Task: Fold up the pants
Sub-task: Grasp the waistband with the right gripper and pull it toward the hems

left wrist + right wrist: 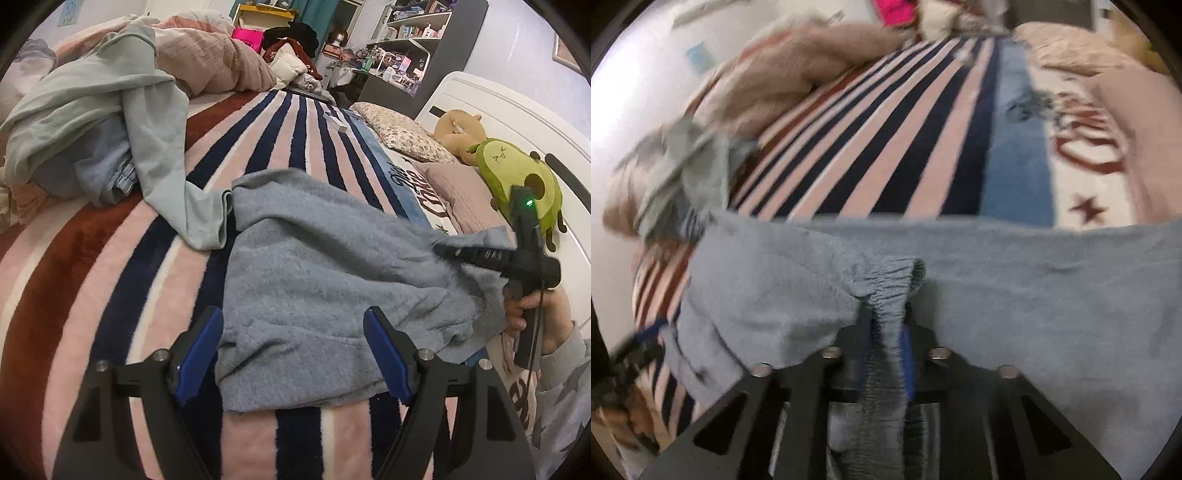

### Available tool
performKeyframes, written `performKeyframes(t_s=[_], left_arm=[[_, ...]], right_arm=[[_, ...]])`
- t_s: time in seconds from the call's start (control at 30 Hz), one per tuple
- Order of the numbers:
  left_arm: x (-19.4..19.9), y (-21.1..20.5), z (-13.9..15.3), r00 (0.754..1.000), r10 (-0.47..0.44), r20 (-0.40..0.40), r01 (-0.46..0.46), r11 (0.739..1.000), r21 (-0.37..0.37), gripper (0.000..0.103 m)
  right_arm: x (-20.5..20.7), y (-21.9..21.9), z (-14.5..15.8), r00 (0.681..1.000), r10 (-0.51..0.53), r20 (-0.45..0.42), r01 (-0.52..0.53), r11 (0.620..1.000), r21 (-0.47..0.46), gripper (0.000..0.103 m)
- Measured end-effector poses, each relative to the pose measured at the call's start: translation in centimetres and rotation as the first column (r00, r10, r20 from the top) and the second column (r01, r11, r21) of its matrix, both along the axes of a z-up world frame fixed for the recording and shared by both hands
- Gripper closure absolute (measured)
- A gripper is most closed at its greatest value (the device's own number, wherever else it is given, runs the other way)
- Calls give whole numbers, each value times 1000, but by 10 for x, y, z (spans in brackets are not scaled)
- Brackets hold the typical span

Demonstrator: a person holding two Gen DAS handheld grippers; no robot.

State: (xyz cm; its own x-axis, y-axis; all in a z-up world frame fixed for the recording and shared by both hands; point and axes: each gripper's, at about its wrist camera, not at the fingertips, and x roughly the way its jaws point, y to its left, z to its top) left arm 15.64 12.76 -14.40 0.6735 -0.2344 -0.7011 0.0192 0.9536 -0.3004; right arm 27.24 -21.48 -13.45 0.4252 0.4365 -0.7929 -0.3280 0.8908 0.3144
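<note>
Grey fleece pants point(314, 266) lie on a striped blanket on the bed. My left gripper point(293, 350) is open, its blue pads either side of the near part of the pants, just above the cloth. My right gripper point(454, 254) shows at the right in the left wrist view, shut on the far end of the pants and lifting it. In the blurred right wrist view the right gripper point(886, 325) is shut on the elastic waistband point(890, 284) of the pants point(1034, 295), which hang across the view.
A pale green garment point(110, 96) and blue clothes are heaped at the left of the striped blanket point(110, 288). An avocado plush point(517, 173), pillows point(406, 133) and a white headboard stand at the right. Shelves stand at the back.
</note>
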Motion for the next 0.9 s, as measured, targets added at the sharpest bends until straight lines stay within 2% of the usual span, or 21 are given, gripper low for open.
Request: performKeyframes(t_s=[0.07,0.17,0.2,0.27,0.3,0.37,0.4,0.43,0.53,0.57,0.6,0.63,0.7,0.73,0.83,0.9], left_arm=[[1,0,-1,1000,-2,-4,2,1000,1,28],[0,-1,-5,1000,-1,-16,1,1000,10,28],[-1,0,-6,1000,-1,-20,1,1000,9,28],[-2,1,-6,1000,0,-23,0,1000,7,28],[-3,2,-6,1000,0,-21,0,1000,7,28],[-5,4,-4,1000,-1,-14,1,1000,5,28],[-5,5,-3,1000,0,-12,0,1000,2,28],[-6,6,-3,1000,1,-9,-1,1000,-1,28],[-6,6,-5,1000,-10,-18,10,1000,-18,28],[-7,5,-7,1000,-15,-25,15,1000,-18,28],[-9,4,-8,1000,-15,-27,14,1000,-13,28],[-11,3,-9,999,-14,-30,13,1000,-6,28],[-19,3,-12,999,-17,-42,18,1000,14,28],[-22,3,-13,999,-15,-45,16,1000,24,28],[-31,5,-15,998,-14,-55,15,999,32,29],[-34,5,-18,998,-12,-59,15,999,39,39]], right_arm=[[0,-10,12,996,-79,44,79,997,-3,98],[2,-13,15,987,-124,97,135,985,-108,98],[5,-15,9,988,-139,70,147,981,-124,98],[8,-17,-3,990,-142,-5,141,983,-115,90],[8,-19,-7,990,-136,-35,132,985,-108,85],[2,-26,-1,990,-141,-25,138,987,-84,69],[-2,-32,4,990,-142,-21,141,988,-64,54],[-8,-41,9,990,-139,-26,138,990,-28,49],[-21,-49,8,992,-93,-84,95,995,19,48],[-28,-46,3,992,-48,-116,51,998,21,49],[-32,-42,0,991,-23,-128,25,1000,13,53],[-40,-35,-5,991,4,-131,-3,1000,1,69],[-48,-23,-8,996,4,-94,-6,1000,-19,73],[-48,-21,-8,997,0,-75,-2,1000,-22,82],[-52,-16,4,1000,3,-22,-2,999,51,82],[-53,-16,8,1000,-5,-15,6,999,51,82]])
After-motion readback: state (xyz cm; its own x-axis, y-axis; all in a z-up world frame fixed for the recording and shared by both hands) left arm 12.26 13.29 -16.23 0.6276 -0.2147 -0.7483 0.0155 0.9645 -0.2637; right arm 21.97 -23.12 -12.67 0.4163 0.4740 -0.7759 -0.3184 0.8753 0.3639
